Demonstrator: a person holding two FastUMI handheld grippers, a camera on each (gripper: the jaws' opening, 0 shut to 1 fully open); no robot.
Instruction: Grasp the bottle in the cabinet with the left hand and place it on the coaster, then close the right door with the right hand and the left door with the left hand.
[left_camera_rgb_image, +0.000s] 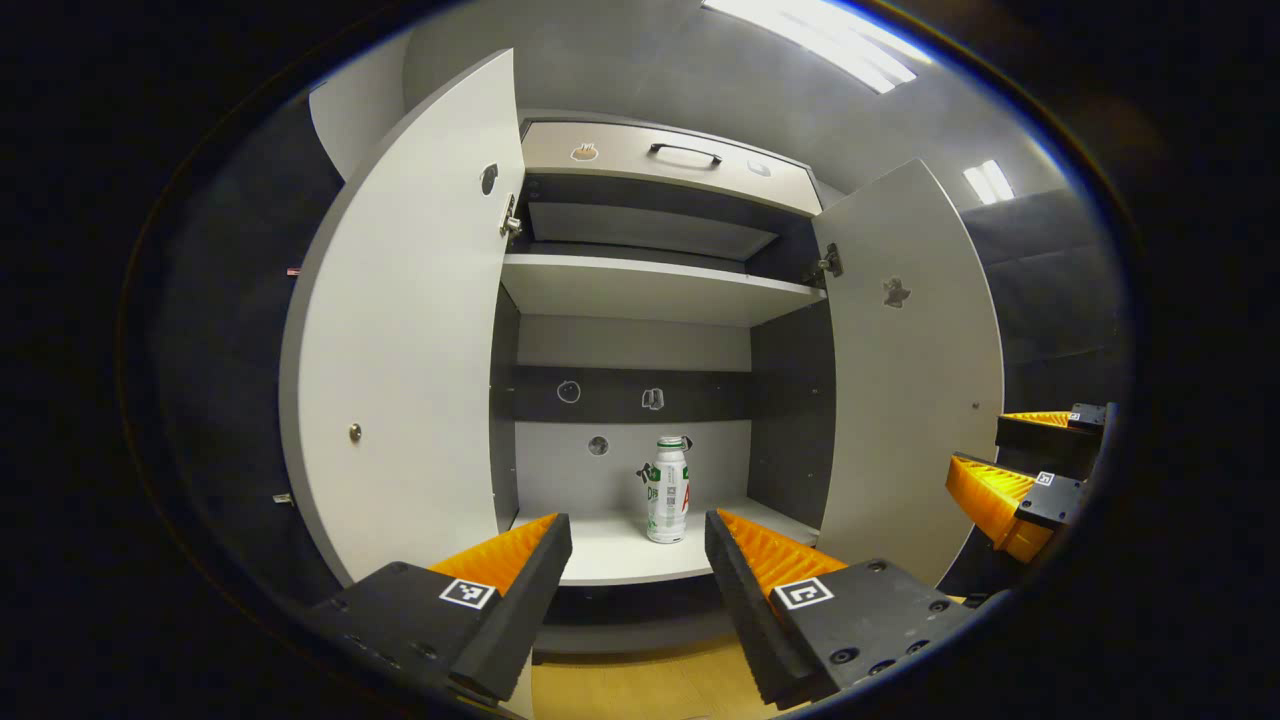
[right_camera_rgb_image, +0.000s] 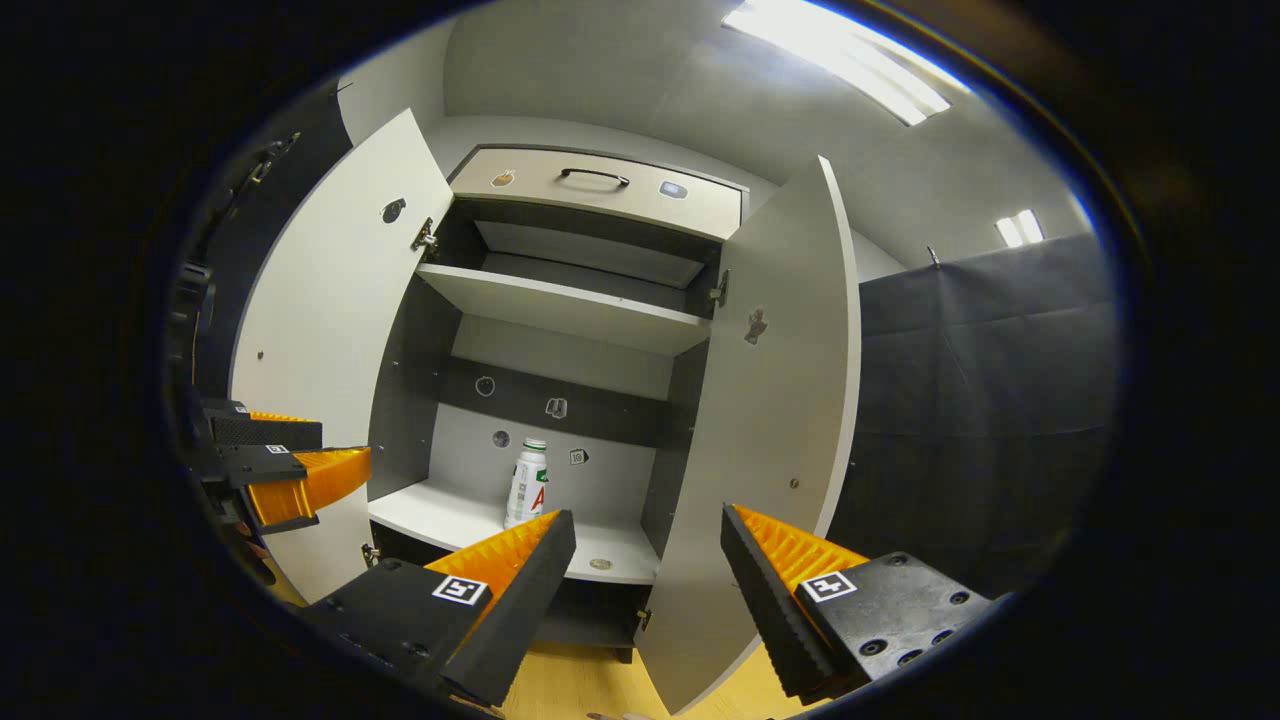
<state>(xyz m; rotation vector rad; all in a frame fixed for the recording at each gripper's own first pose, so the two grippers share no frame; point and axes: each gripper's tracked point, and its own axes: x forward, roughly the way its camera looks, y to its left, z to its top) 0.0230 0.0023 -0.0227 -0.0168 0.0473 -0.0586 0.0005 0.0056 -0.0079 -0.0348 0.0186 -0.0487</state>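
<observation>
In the left gripper view, the left hand-held gripper (left_camera_rgb_image: 638, 530) stands wide and empty at bottom centre, the white plastic bottle (left_camera_rgb_image: 668, 490) upright on the lower cabinet shelf (left_camera_rgb_image: 610, 555) between the open grey doors, and the right hand-held gripper (left_camera_rgb_image: 975, 450), wide, at right edge.

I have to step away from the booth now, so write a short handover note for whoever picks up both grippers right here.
Left gripper: open, empty, short of the cabinet and lined up with the bottle.
Right gripper: open, empty, near the right door.
Bottle: upright on the lower shelf, toward the back, untouched.
Left door and right door: both swung wide open.
Coaster: not located from here.
Done: nothing yet.
Left: grasp the bottle with the left gripper, set it on the coaster, close the right door with the right, then the left door with the left.
</observation>
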